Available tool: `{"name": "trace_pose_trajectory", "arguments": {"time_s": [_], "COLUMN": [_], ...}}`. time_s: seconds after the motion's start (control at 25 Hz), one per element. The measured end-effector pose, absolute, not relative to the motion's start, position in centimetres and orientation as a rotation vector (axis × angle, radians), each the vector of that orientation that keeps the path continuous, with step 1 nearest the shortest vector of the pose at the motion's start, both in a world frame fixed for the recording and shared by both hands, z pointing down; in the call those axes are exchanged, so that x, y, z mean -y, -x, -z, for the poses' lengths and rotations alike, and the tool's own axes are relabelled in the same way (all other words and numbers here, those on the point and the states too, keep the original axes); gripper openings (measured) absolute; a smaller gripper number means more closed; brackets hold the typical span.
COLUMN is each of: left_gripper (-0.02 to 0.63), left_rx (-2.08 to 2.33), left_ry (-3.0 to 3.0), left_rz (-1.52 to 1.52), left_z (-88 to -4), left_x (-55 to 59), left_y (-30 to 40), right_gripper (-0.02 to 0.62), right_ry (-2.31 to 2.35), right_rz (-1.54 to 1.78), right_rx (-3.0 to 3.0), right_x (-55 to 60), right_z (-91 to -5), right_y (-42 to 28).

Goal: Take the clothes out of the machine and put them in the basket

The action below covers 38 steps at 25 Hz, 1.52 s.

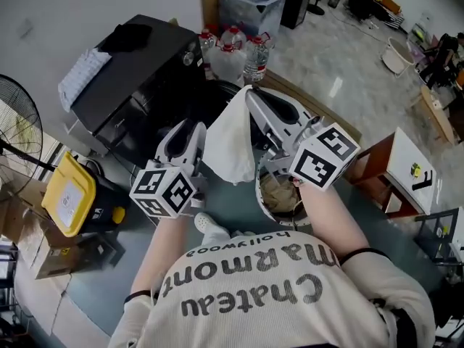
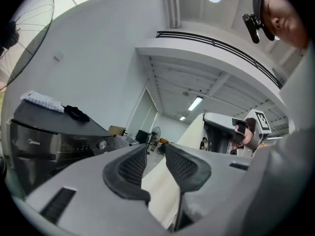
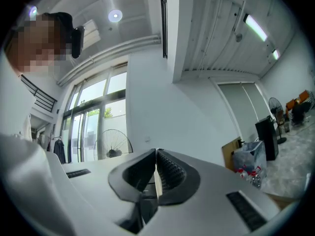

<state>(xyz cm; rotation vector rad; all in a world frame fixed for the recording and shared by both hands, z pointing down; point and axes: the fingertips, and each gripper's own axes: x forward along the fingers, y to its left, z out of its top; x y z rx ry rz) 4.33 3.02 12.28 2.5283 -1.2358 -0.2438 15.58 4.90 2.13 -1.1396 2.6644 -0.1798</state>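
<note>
**White cloth held up beside the basket**

The right hand-held gripper is clamped on the top edge of a white cloth. The cloth hangs free in front of the black machine, its lower end near the rim of the basket. The left hand-held gripper stands wide beside the cloth, its pads not pressing it.

To do this step well, I judge the cloth should be brought fully over the basket's mouth, lowered inside, and only then let go. The left one could steady the loose hem.

The basket already holds a beige bundle. On the machine's top lie a checked cloth and a dark item.
</note>
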Motion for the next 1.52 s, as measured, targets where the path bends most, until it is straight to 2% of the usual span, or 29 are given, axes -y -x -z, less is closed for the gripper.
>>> {"name": "trace_pose_trajectory", "arguments": {"time_s": [0.32,0.64,0.8,1.2,1.52], "left_gripper": [0.114,0.135,0.074,0.074,0.074], "left_rx": [0.942,0.546,0.446,0.089,0.025], "left_ry": [-2.687,-2.874,-2.904,-2.881,-2.893], "left_rz": [0.206,0.113,0.083,-0.008,-0.024], "left_z": [-10.7,-7.7,-7.7,-10.8,-11.5], "left_x": [-3.4,-2.8,-2.3,-4.5,-3.3], "left_y": [-12.1,-17.0,-18.3,-24.2,-28.6], "right_gripper": [0.035,0.035,0.035,0.035,0.035], "right_ry": [1.337,1.772,1.942,2.321,2.385], "right_rz": [-0.048,-0.135,-0.19,-0.174,-0.255], "right_rx": [-2.566,-2.258,-2.101,-1.795,-1.692], "right_x": [-8.6,-10.8,-13.4,-18.8,-19.2], "right_z": [2.6,4.7,5.1,3.0,5.6], "right_y": [-22.0,-27.6,-28.8,-32.2,-36.9]}}
